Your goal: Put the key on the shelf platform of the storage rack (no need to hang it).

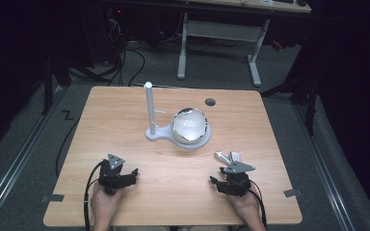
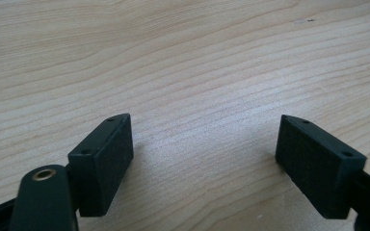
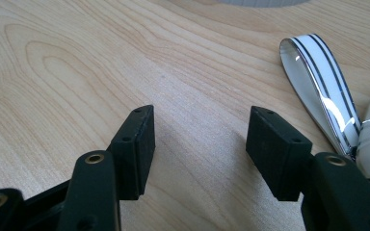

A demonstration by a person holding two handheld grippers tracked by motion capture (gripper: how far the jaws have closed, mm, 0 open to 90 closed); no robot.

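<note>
R gripper (image 3: pixel 200 144): jaws apart, nothing between the pads, bare wood under them; sits low on the table (image 1: pixel 125 110) at the near edge, right side, hand behind it. Item nearest it: a small shiny metal piece w/ a white strap bearing dark stripes (image 3: pixel 318 82), lying flat on the wood just beside the R gripper's right jaw, not touching it as far as can be told. In the high view the same item (image 1: pixel 226 157) lies just past the R gripper (image 1: pixel 226 184), near-right part of the table. Long axis: runs flat along the tabletop, from near the gripper away toward the middle of the table and a little left in the high view; looped strap end points away from the gripper, bulkier end sits closest to the jaw. Prob. laid flat so open jaws can close across its narrow width. L gripper (image 2: pixel 204 154): jaws wide apart, empty, bare wood below; in the high view it (image 1: pixel 120 177) rests at the near-left, well apart from the item, likely parked on standby. Further out: white stand w/ upright post (image 1: pixel 149 108) and a shiny round bowl-like dome (image 1: pixel 190 125) on its base, mid-table, well apart from both grippers. Dark round hole (image 1: pixel 210 102) in the tabletop behind the stand.
</note>
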